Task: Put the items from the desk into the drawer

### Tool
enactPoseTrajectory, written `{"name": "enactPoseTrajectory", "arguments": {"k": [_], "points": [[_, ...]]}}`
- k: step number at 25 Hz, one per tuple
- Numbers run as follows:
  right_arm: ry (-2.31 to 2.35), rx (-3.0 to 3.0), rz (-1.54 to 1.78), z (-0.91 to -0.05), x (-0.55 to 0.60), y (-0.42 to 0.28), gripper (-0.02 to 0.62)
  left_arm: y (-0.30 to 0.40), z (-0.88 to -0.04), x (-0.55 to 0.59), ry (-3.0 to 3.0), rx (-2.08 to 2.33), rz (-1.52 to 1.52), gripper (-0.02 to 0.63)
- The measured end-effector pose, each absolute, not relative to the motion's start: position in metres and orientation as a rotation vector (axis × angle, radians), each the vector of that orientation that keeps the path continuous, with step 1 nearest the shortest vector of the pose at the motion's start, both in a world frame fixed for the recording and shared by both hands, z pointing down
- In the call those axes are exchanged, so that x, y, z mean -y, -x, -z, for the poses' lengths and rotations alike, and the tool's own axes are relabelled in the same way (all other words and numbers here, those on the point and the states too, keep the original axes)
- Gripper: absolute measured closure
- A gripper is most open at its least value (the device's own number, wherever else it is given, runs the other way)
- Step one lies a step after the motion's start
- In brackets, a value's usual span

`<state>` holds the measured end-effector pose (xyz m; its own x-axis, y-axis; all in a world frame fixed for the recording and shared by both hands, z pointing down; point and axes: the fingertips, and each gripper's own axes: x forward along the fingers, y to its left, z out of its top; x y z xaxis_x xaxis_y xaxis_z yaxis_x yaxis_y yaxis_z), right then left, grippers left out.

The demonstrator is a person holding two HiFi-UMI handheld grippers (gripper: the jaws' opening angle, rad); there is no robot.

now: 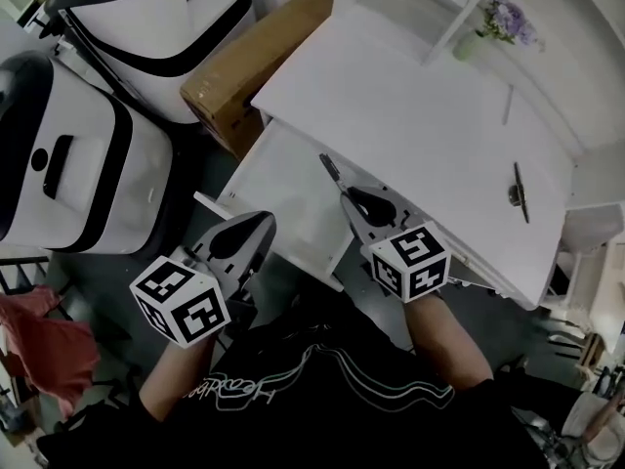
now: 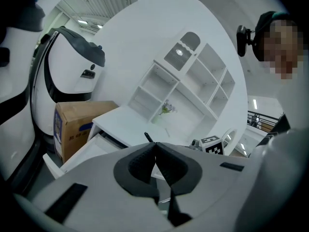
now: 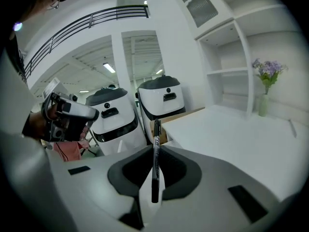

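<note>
A slim black pen with pale print along its barrel is clamped between the jaws of the right gripper. Its far end juts past them, above the white drawer (pulled well out from the white desk). A dark clip-like item lies flat near the desk's right end.
</note>
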<state>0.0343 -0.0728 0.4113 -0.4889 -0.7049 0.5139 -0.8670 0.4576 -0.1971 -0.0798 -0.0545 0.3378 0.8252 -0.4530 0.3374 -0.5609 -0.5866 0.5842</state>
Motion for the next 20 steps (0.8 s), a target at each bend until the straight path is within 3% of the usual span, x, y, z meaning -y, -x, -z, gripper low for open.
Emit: {"name": "enactPoseTrajectory", "arguments": {"k": [20], "points": [[-0.975,2.073,-0.763,-0.646,0.146,0.011,0.531,0.152,-0.419,0.106,-2.029,0.973,-0.181,0.586]]}}
